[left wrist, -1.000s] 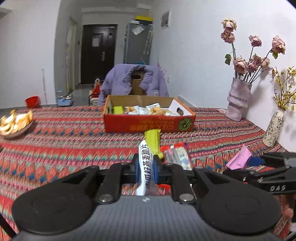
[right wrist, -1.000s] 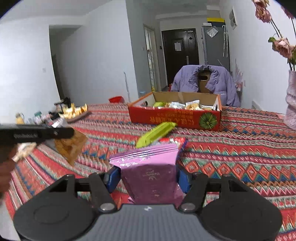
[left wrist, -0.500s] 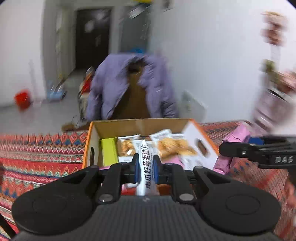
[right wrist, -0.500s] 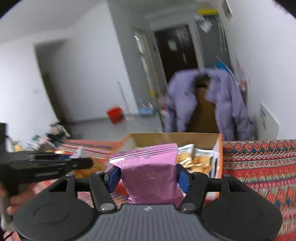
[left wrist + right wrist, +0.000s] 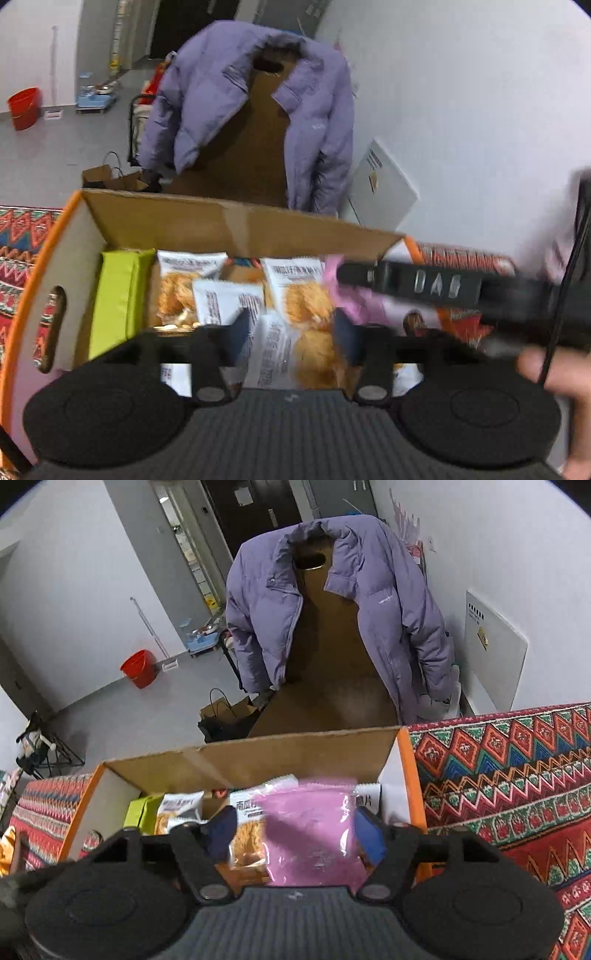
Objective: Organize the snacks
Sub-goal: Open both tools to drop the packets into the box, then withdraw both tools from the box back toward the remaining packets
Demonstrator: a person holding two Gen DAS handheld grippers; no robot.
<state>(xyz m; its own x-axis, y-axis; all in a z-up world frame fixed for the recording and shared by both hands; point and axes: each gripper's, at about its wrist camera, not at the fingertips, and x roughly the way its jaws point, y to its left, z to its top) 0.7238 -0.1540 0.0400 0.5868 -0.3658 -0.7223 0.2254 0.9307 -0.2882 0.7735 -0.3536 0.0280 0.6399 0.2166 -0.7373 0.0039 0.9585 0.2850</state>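
Both grippers are hanging over the open orange-edged cardboard box (image 5: 236,225) on the table with the red patterned cloth (image 5: 509,775). The left gripper (image 5: 290,332) is opening its jaws; the narrow white snack packet with dark print (image 5: 273,347) is lying loose between them above the cracker packets near the box's near wall. The right gripper (image 5: 295,834) is opening too, its blue pads standing clear of the blurred pink foil packet (image 5: 310,834) between them, over the box's right end.
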